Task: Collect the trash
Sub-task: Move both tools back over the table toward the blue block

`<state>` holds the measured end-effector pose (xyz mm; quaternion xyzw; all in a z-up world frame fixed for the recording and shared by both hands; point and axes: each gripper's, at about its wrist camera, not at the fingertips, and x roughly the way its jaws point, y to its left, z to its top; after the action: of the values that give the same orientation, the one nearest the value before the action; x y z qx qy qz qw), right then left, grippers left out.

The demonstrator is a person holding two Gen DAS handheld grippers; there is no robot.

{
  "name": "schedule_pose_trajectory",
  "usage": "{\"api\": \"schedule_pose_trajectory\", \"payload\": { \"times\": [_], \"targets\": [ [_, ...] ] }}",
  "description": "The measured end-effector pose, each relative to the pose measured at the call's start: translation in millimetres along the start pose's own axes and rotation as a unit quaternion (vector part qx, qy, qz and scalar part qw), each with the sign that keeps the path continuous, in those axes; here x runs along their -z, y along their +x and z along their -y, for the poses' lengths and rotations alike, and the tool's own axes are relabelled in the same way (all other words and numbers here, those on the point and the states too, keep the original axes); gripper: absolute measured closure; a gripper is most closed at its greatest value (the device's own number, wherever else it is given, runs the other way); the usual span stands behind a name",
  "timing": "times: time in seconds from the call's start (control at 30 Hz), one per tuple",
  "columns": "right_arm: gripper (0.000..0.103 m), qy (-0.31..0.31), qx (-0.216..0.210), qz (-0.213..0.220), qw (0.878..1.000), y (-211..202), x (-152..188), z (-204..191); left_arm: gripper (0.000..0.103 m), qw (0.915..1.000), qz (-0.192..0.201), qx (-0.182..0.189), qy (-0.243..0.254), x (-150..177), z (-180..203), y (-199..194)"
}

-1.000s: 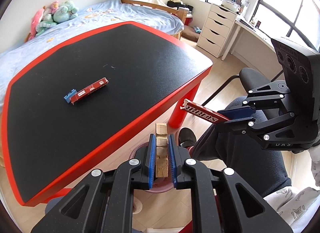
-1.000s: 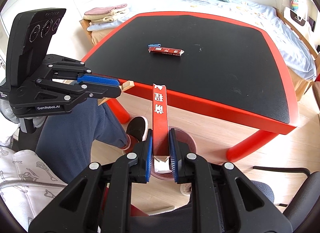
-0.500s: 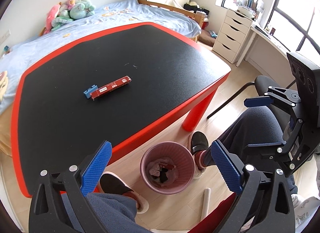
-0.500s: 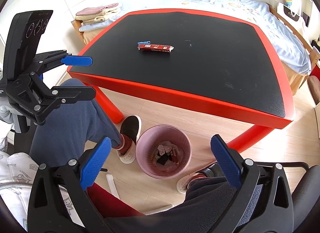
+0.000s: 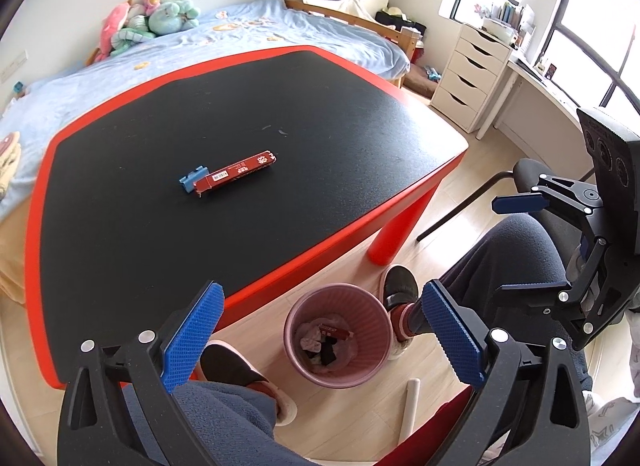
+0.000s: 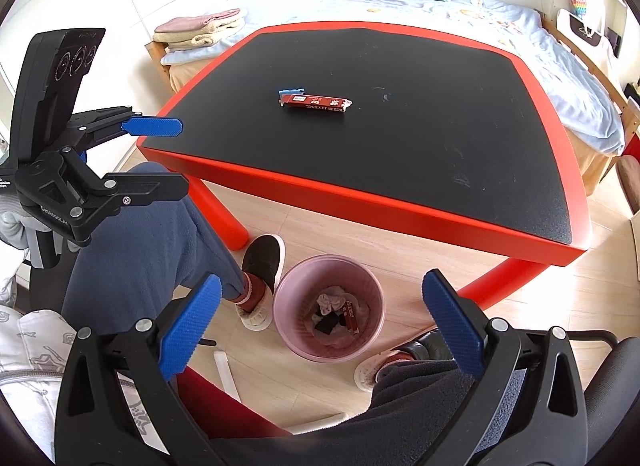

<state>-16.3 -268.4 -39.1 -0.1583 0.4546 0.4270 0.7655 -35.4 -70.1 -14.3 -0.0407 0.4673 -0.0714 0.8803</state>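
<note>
Hanging over the pink bin point(image 5: 338, 330), the left gripper point(image 5: 320, 340) and the right gripper point(image 6: 320, 330) are both standing wide apart with nothing between their fingers. They have just been opening. A red wrapper point(image 5: 236, 173) and a little blue piece point(image 5: 193, 179) are waiting, touching, on the black table point(image 5: 320, 113). For the next pick, I think coming down slowly across the thin wrapper is working best.

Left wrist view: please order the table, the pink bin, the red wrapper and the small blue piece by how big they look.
1. table
2. pink bin
3. red wrapper
4. small blue piece

The bin sits nearer the camera than the wrapper, so that gap may be exaggerated.
</note>
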Motion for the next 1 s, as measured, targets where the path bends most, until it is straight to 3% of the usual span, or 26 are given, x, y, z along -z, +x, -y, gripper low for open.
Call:
{"api": "schedule_pose_trajectory", "payload": {
  "times": [0.6, 1.0],
  "targets": [
    [0.004, -0.049, -0.011, 0.010, 0.999, 9, -49, -5, 0.008, 0.9994, 0.009, -0.018, -0.029, -19, -39, -8],
    [0.004, -0.115, -0.027, 0.010, 0.993, 31, -107, 0, 0.008, 0.9961, -0.004, -0.052, -0.071, -58, -68, 12]
  ]
}}
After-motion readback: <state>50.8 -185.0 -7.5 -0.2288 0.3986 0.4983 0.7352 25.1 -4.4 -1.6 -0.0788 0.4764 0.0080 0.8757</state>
